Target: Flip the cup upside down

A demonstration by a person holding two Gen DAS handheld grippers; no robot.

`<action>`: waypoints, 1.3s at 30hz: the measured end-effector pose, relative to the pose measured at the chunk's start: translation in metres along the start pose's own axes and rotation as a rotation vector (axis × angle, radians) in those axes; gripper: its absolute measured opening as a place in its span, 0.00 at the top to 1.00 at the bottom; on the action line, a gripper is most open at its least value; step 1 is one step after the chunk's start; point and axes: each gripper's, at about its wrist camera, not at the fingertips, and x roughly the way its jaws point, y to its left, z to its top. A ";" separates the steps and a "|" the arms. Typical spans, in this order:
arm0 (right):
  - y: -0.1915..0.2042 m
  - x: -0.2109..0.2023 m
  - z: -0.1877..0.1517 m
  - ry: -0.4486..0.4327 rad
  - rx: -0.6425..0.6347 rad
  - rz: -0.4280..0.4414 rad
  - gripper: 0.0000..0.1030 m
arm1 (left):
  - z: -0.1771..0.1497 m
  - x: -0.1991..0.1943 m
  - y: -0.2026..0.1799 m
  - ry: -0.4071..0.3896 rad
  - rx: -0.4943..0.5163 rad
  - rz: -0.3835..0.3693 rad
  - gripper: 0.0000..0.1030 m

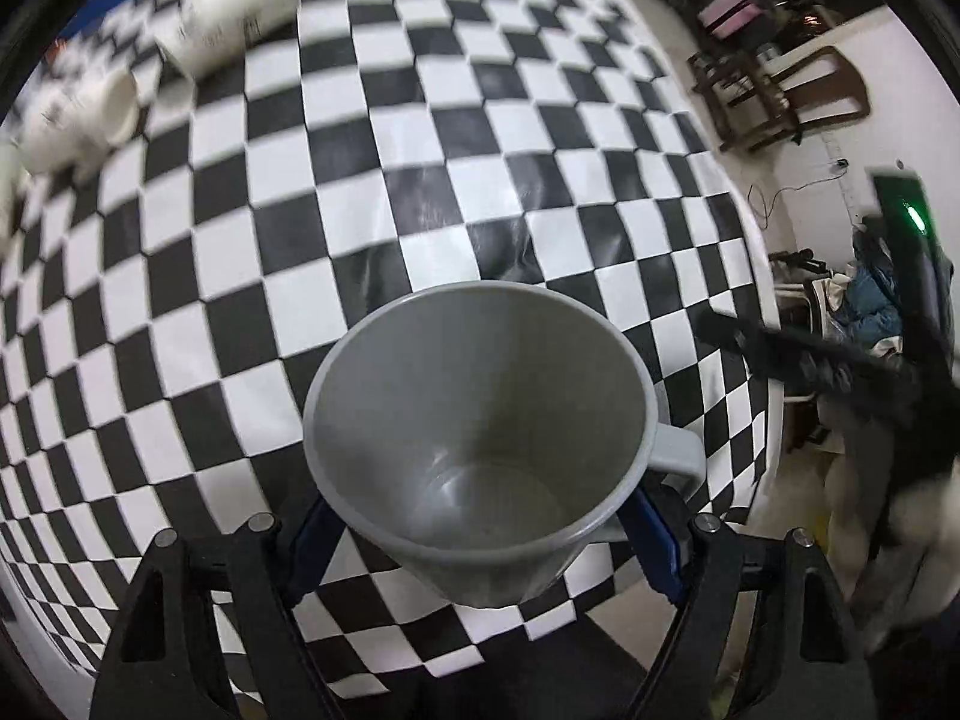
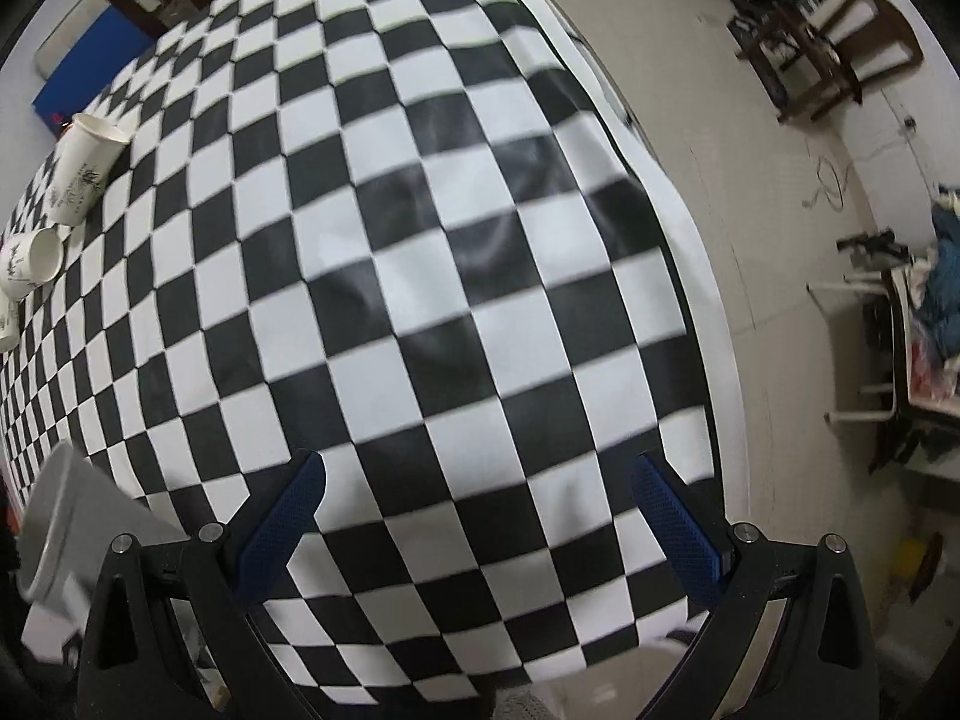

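Observation:
A grey plastic cup (image 1: 480, 450) with a handle on its right side fills the lower middle of the left wrist view, its open mouth turned toward the camera. My left gripper (image 1: 480, 534) is shut on the cup, with a blue pad (image 1: 654, 546) against each side of its lower body, above the checkered table. The cup's outer wall also shows at the lower left of the right wrist view (image 2: 78, 516). My right gripper (image 2: 480, 522) is open and empty over the checkered cloth, to the right of the cup. It shows blurred at the right of the left wrist view (image 1: 840, 366).
White paper cups (image 2: 84, 162) lie on their sides at the table's far left, also blurred in the left wrist view (image 1: 228, 12). The checkered tablecloth (image 2: 450, 240) covers the table. Its right edge (image 2: 714, 360) drops to the floor, with chairs (image 2: 840, 42) and clutter beyond.

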 end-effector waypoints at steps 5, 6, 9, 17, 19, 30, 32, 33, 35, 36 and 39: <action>-0.007 0.006 -0.010 0.062 0.038 -0.003 0.00 | 0.028 0.027 0.007 0.117 -0.099 -0.001 0.21; -0.009 0.007 -0.011 0.067 0.041 -0.002 0.00 | 0.032 0.030 0.007 0.129 -0.105 0.001 0.22; -0.011 0.004 -0.014 0.069 0.052 0.002 0.00 | 0.046 0.041 0.006 0.166 -0.119 0.039 0.22; -0.020 -0.012 0.003 0.049 0.071 0.009 0.00 | 0.058 0.051 0.001 0.193 -0.143 0.047 0.21; -0.021 -0.018 0.013 0.045 0.075 0.013 0.00 | 0.058 0.047 -0.001 0.181 -0.161 0.022 0.21; -0.007 -0.075 0.021 0.014 -0.023 0.076 0.00 | 0.040 -0.032 0.013 -0.053 -0.164 0.029 0.09; 0.005 -0.088 0.020 0.002 -0.093 0.070 0.00 | 0.030 -0.053 0.020 -0.124 -0.177 0.071 0.09; 0.012 -0.095 0.021 -0.003 -0.134 0.059 0.00 | 0.026 -0.059 0.025 -0.144 -0.185 0.085 0.09; 0.024 -0.105 0.021 -0.008 -0.208 0.032 0.00 | 0.015 -0.080 0.036 -0.211 -0.201 0.133 0.07; 0.033 -0.112 0.022 -0.014 -0.257 0.026 0.00 | 0.011 -0.086 0.044 -0.231 -0.203 0.154 0.00; 0.067 -0.134 0.020 -0.044 -0.470 -0.050 0.00 | -0.005 -0.100 0.051 -0.320 -0.202 0.223 0.00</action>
